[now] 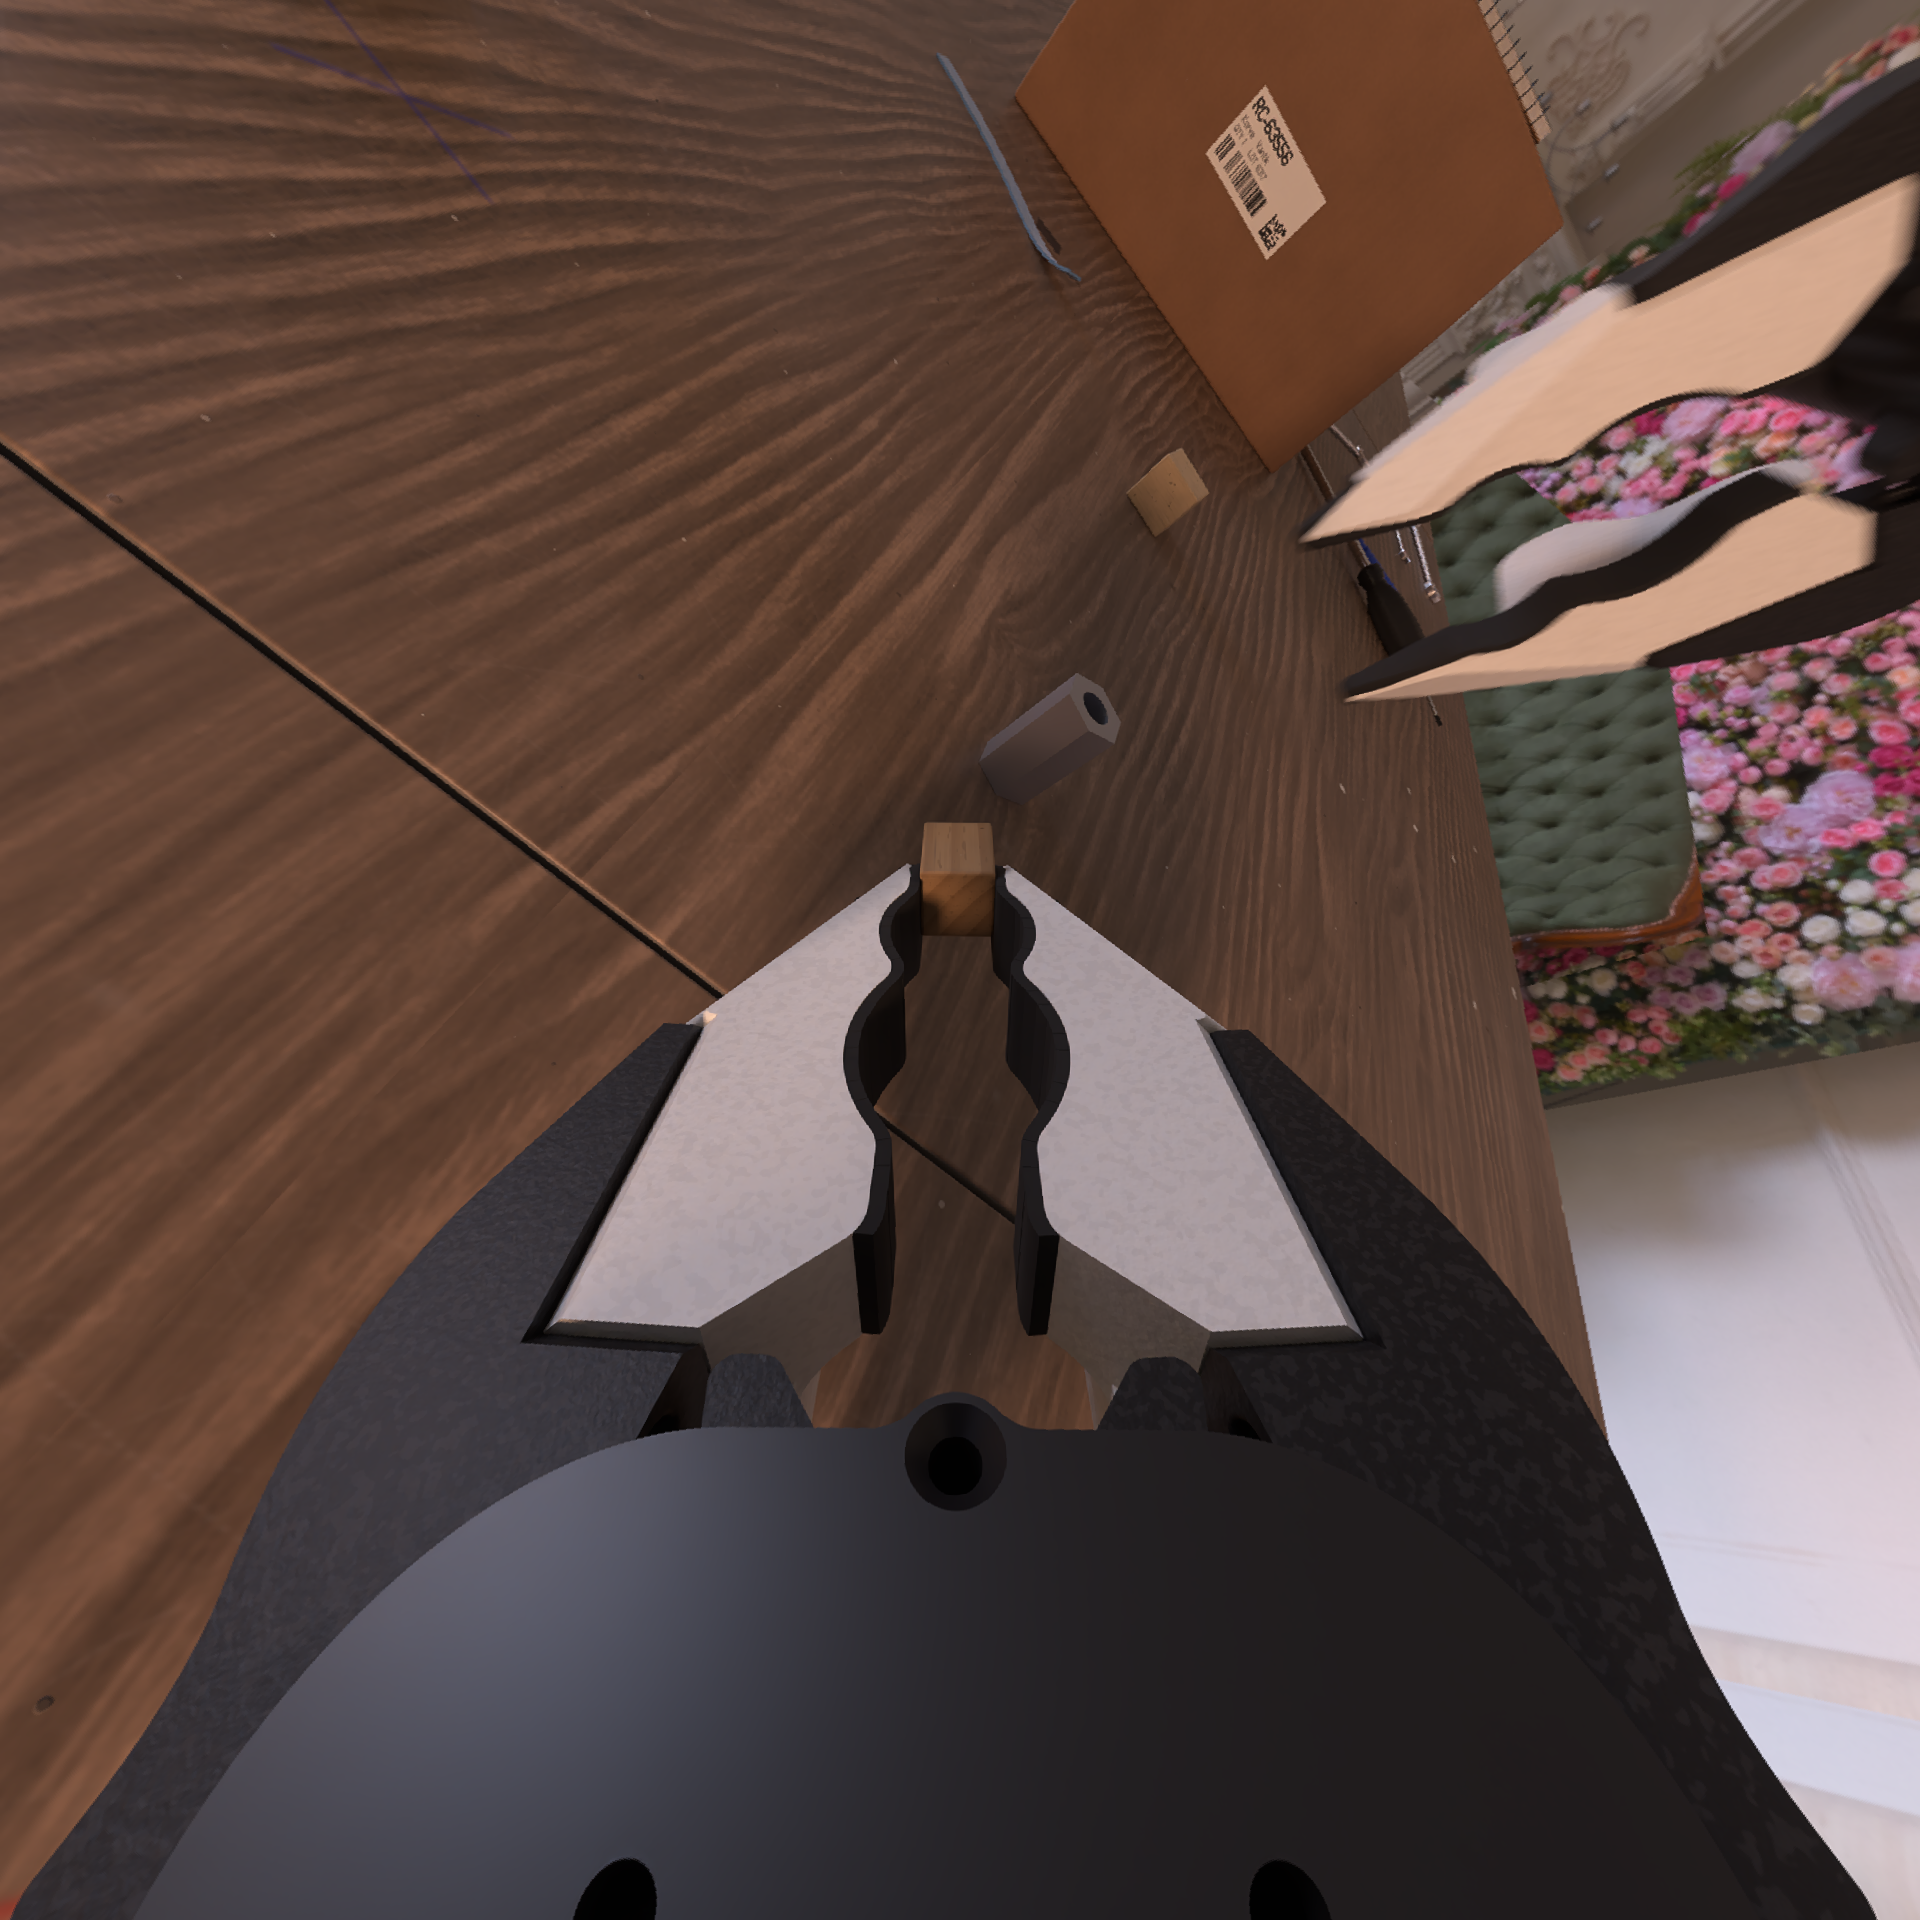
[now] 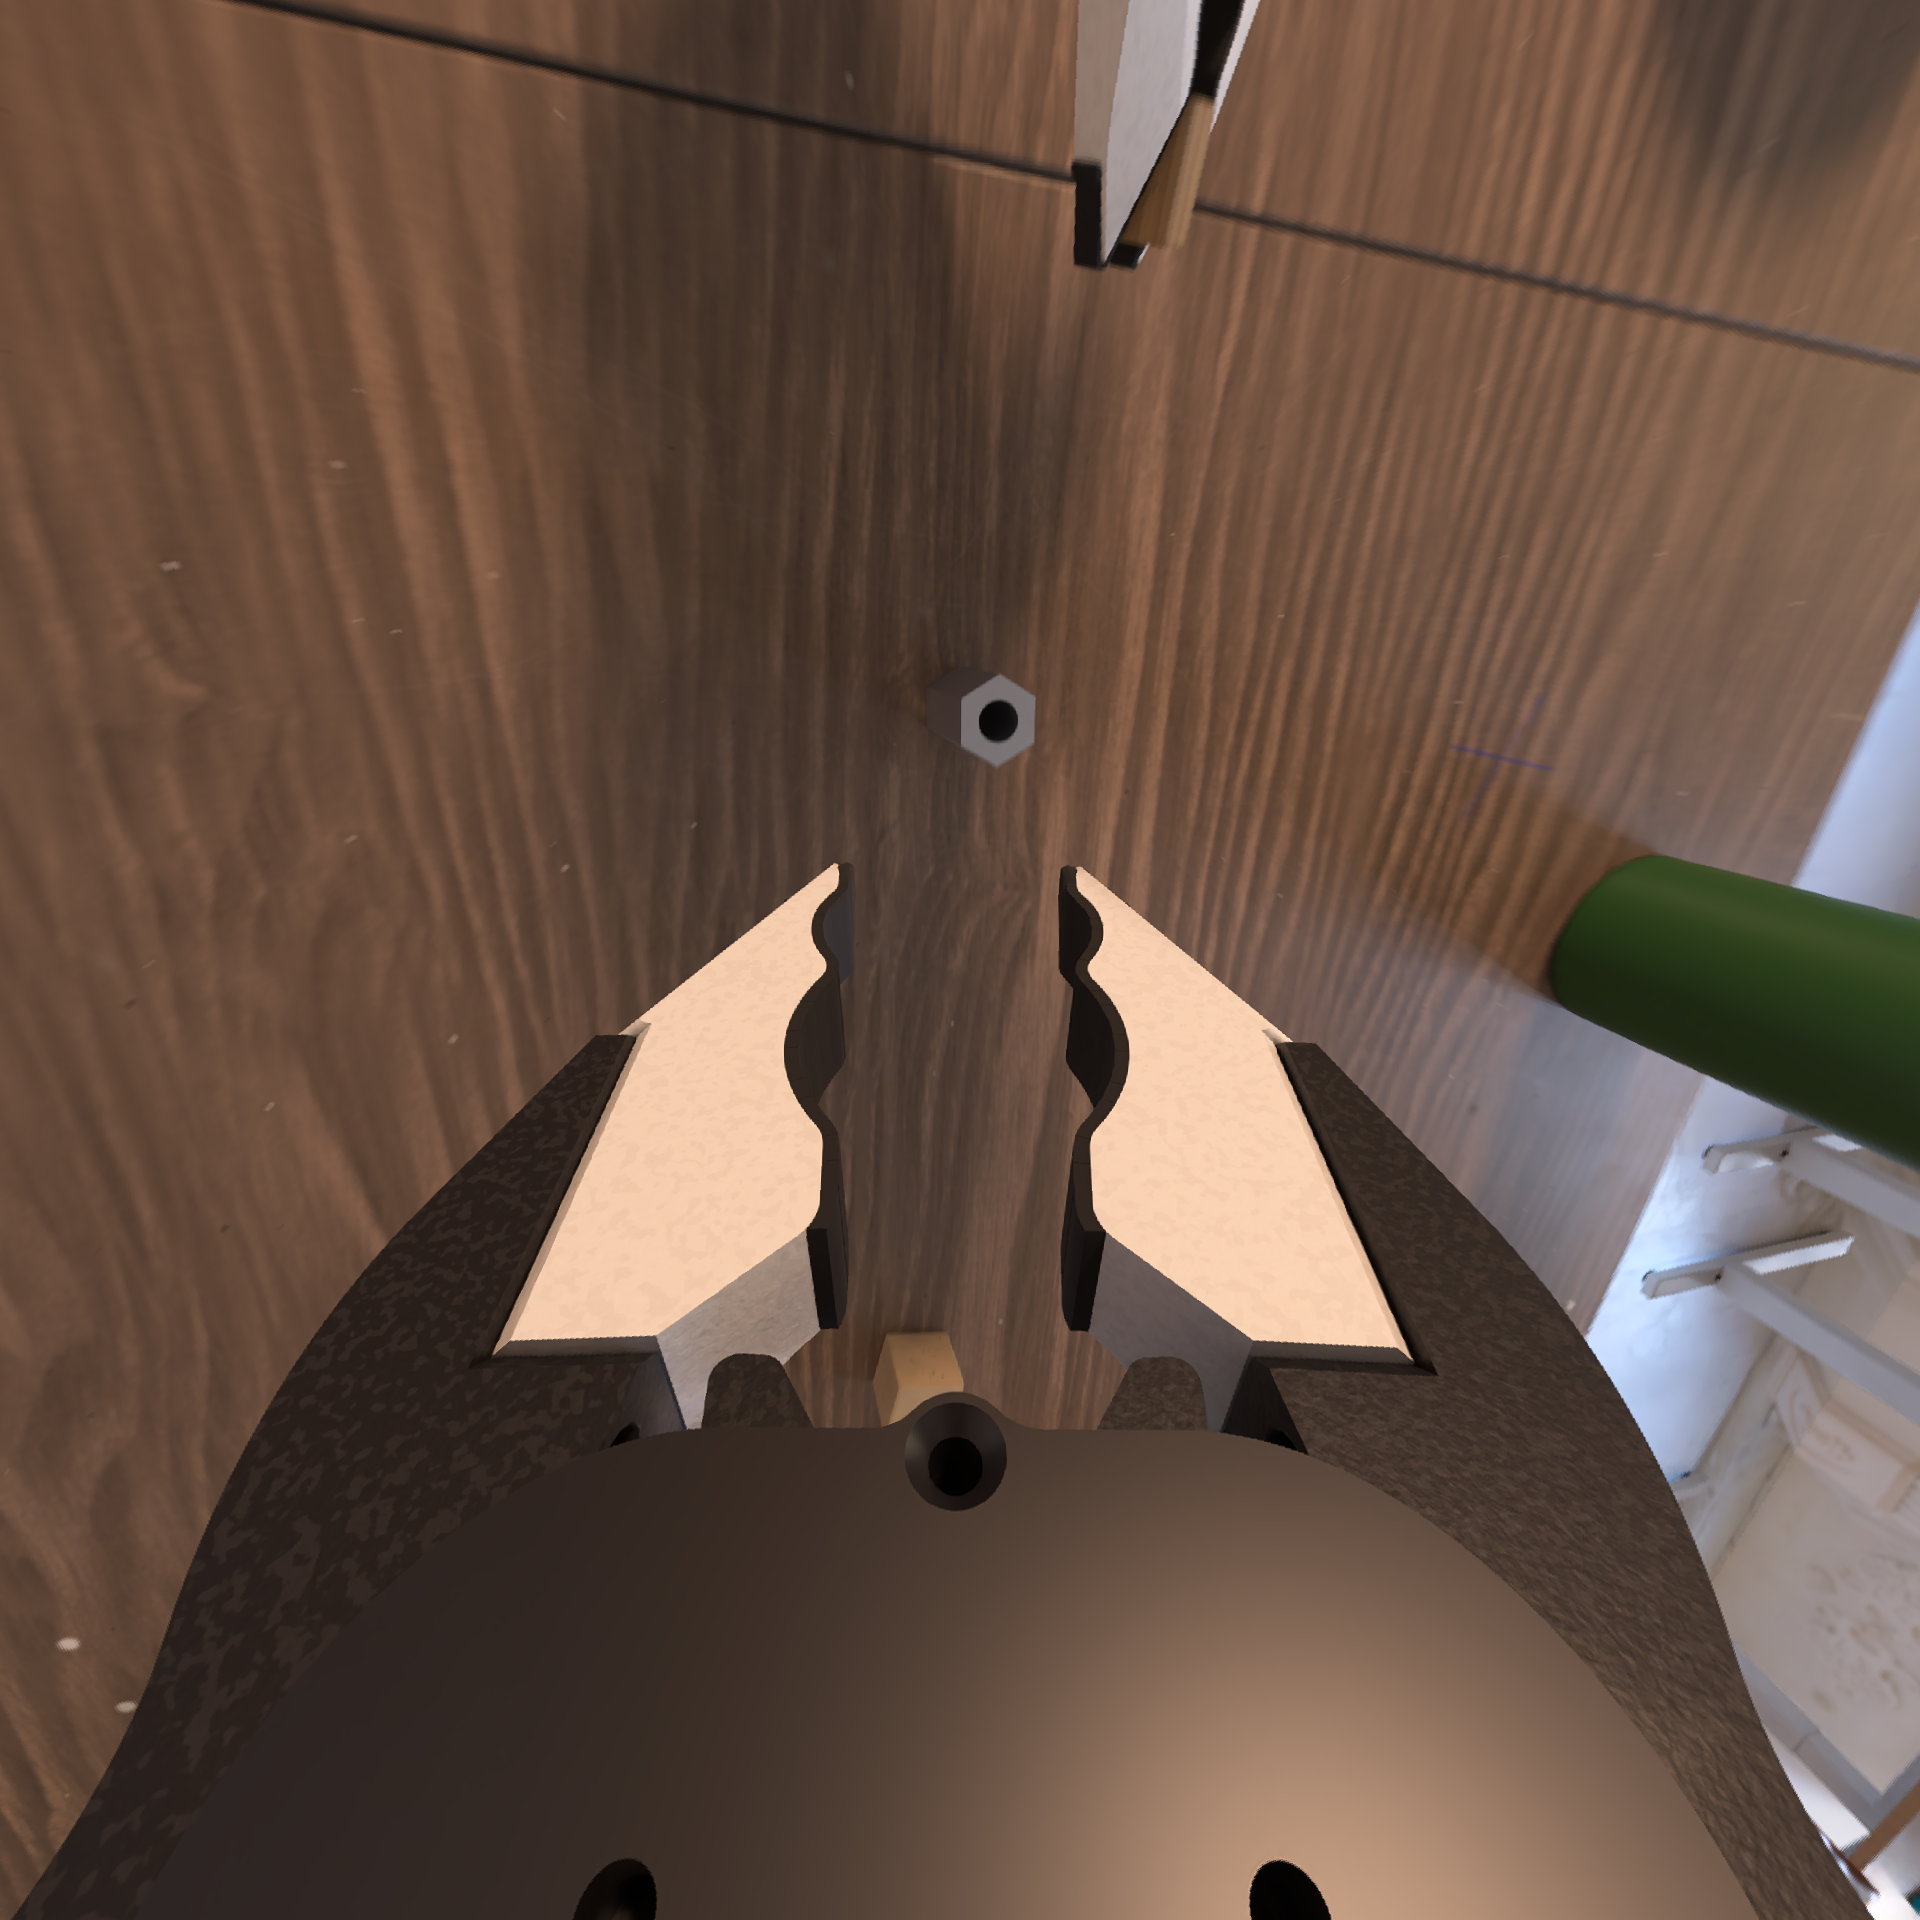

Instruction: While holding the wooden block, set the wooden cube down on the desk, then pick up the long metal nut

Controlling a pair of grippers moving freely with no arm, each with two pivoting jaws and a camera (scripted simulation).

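My left gripper (image 1: 958, 871) is shut on a small brown wooden block (image 1: 956, 883), held over the desk (image 1: 416, 520). The long grey metal nut (image 1: 1049, 738) lies on its side just beyond the block. A pale wooden cube (image 1: 1169, 488) rests on the desk farther off, near a cardboard box. My right gripper (image 2: 956, 873) is open and empty; the nut (image 2: 992, 719) lies a short way ahead of its fingertips, its hex end facing the camera. The pale cube (image 2: 914, 1371) shows under the gripper's base. The right gripper (image 1: 1328, 615) also shows in the left wrist view, and the left gripper (image 2: 1132, 135) in the right wrist view.
A brown cardboard box (image 1: 1288, 208) with a white label stands at the back. A thin blue tool (image 1: 1003, 166) lies left of it. A green cylinder (image 2: 1745, 997) lies at the right near the desk edge. A dark seam (image 1: 312, 686) crosses the desktop.
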